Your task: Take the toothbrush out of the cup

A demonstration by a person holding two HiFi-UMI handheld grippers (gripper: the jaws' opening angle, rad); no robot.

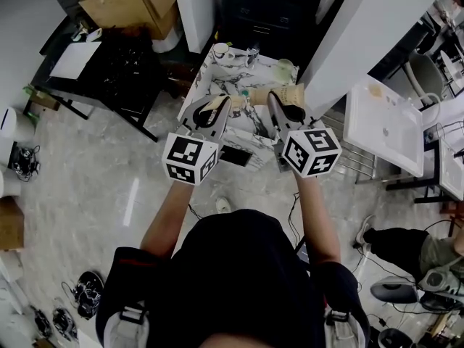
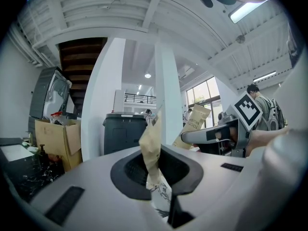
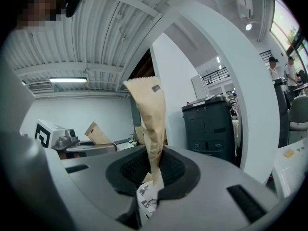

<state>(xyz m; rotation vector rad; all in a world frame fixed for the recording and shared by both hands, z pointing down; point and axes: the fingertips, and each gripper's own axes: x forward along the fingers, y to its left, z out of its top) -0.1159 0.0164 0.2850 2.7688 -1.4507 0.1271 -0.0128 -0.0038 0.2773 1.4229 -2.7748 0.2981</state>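
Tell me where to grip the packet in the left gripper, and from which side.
Pinch the packet across its two flat faces near the lower end, coming in level at its thin edge. It is a thin, flat paper sleeve standing upright, so the faces give the pads hold and the top stays free. The left gripper is shut on it that way.

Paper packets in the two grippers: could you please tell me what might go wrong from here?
1. The right gripper pinches only the bottom of its tall brown packet; most of it stands free above the jaws, so it may bend or slip out.
2. The left gripper clamps a creased packet; the thin paper could tear if pulled.
3. Both grippers hang close over the marble table, so a swing might knock the white cup.
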